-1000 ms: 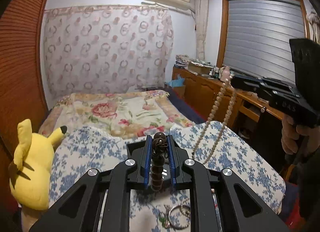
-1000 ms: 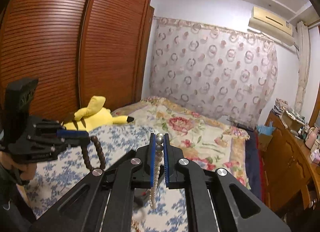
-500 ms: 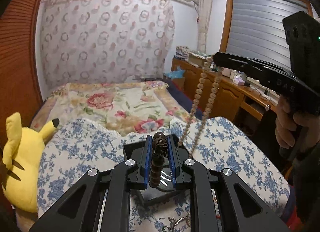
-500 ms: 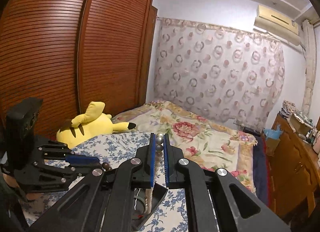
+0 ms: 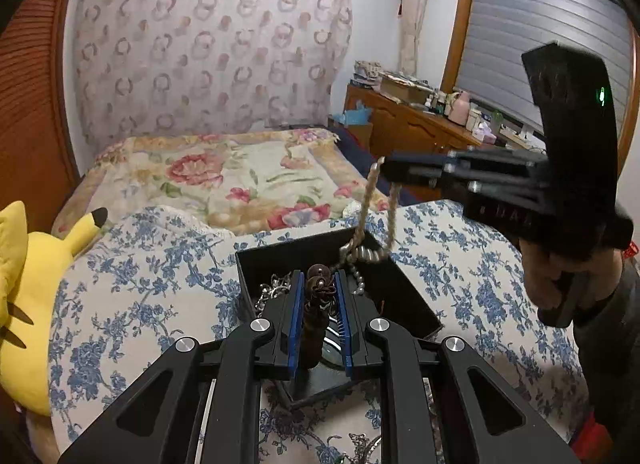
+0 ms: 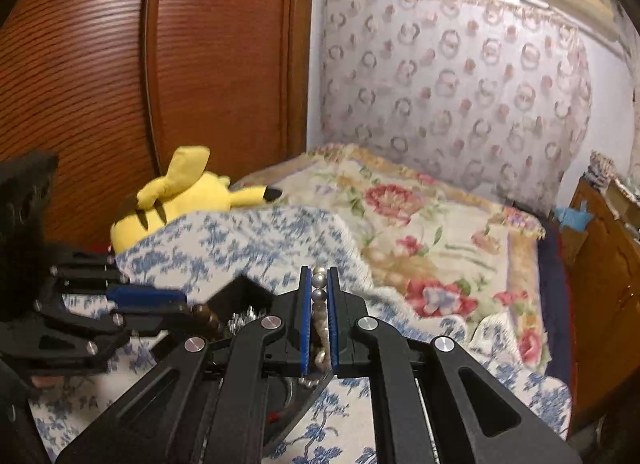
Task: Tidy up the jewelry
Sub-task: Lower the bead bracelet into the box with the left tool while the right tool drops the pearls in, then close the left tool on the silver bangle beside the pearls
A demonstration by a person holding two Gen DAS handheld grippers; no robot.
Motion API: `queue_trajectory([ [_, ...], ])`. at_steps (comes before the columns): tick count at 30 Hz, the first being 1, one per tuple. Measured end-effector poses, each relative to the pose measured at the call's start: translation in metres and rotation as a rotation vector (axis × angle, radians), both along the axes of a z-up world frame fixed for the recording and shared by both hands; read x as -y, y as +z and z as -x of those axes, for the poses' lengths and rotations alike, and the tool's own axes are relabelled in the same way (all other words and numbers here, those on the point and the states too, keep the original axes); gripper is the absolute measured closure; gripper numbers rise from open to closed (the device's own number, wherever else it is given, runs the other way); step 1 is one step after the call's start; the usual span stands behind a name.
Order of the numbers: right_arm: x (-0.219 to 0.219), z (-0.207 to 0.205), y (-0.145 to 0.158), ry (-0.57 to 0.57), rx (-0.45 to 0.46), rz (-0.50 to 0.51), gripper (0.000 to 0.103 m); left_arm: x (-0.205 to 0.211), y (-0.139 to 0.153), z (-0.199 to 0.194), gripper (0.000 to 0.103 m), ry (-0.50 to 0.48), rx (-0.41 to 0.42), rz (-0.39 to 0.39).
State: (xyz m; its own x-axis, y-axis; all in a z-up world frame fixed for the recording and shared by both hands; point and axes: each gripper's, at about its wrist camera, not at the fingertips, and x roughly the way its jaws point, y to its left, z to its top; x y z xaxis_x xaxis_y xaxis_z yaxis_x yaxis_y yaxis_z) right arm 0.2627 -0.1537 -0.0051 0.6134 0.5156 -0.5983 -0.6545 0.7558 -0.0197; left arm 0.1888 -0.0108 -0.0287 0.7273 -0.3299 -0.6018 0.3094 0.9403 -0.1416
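My left gripper [image 5: 318,278] is shut on a dark brown bead bracelet [image 5: 314,316] and hangs low over an open black jewelry box [image 5: 256,260] on the blue-flowered bedspread. My right gripper [image 6: 319,278] is shut on a pearl necklace [image 6: 319,296]. In the left wrist view the right gripper [image 5: 382,168] holds that pearl necklace [image 5: 370,200] so its loop trails down into the box's far corner. A silver chain [image 5: 270,290] lies inside the box. In the right wrist view the left gripper [image 6: 188,306] shows at the left with the brown bracelet [image 6: 208,318] over the box [image 6: 236,292].
A yellow plush toy [image 5: 24,304] lies at the bed's left edge by the wooden wardrobe [image 6: 120,64]. More silver jewelry [image 5: 366,450] lies on the bedspread near me. A cluttered wooden dresser [image 5: 412,124] stands to the right. A person's hand [image 5: 560,276] grips the right handle.
Both grippers have sunk toward the bed. The black box has come into view beneath them, and the pearl necklace's lower end now rests in it. Neither grip has changed.
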Motion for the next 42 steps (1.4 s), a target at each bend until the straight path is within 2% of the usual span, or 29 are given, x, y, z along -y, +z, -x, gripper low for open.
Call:
queue_trajectory([
  [4, -0.001, -0.003, -0.019, 0.004, -0.034, 0.019, 0.094, 0.001, -0.004, -0.002, 0.089, 0.001, -0.008, -0.004],
  [10, 0.002, -0.005, -0.028, -0.009, -0.058, 0.014, 0.093, 0.001, -0.006, -0.003, 0.089, 0.004, -0.014, -0.009],
  [11, 0.003, -0.004, -0.027, -0.01, -0.055, 0.01, 0.091, 0.001, -0.006, -0.003, 0.089, 0.004, -0.015, -0.009],
  [13, 0.006, -0.003, -0.025, -0.013, -0.052, 0.001, 0.069, 0.0, -0.005, -0.003, 0.089, 0.004, -0.013, -0.007],
  [14, 0.008, -0.002, -0.024, -0.014, -0.05, -0.006, 0.068, 0.0, -0.005, -0.003, 0.089, 0.004, -0.013, -0.008],
  [20, 0.029, 0.013, -0.021, -0.056, -0.045, -0.042, 0.068, 0.0, -0.004, -0.001, 0.088, 0.005, -0.007, -0.003],
  [22, 0.037, 0.023, -0.022, -0.072, -0.045, -0.047, 0.068, -0.002, -0.004, 0.004, 0.077, 0.008, -0.004, 0.002],
  [27, 0.057, 0.057, -0.029, -0.101, -0.056, -0.051, 0.068, -0.009, -0.006, 0.027, 0.073, 0.024, 0.004, 0.006],
  [34, 0.071, 0.111, -0.055, -0.112, -0.109, -0.021, 0.068, -0.01, -0.025, 0.07, 0.062, 0.022, -0.027, -0.017],
  [38, 0.077, 0.132, -0.071, -0.132, -0.142, -0.008, 0.068, -0.008, -0.039, 0.087, 0.06, 0.019, -0.062, -0.032],
  [39, 0.079, 0.139, -0.076, -0.138, -0.155, -0.006, 0.068, -0.007, -0.042, 0.091, 0.056, 0.02, -0.066, -0.038],
  [42, 0.084, 0.157, -0.088, -0.147, -0.179, 0.0, 0.068, -0.006, -0.047, 0.1, 0.055, 0.021, -0.083, -0.047],
])
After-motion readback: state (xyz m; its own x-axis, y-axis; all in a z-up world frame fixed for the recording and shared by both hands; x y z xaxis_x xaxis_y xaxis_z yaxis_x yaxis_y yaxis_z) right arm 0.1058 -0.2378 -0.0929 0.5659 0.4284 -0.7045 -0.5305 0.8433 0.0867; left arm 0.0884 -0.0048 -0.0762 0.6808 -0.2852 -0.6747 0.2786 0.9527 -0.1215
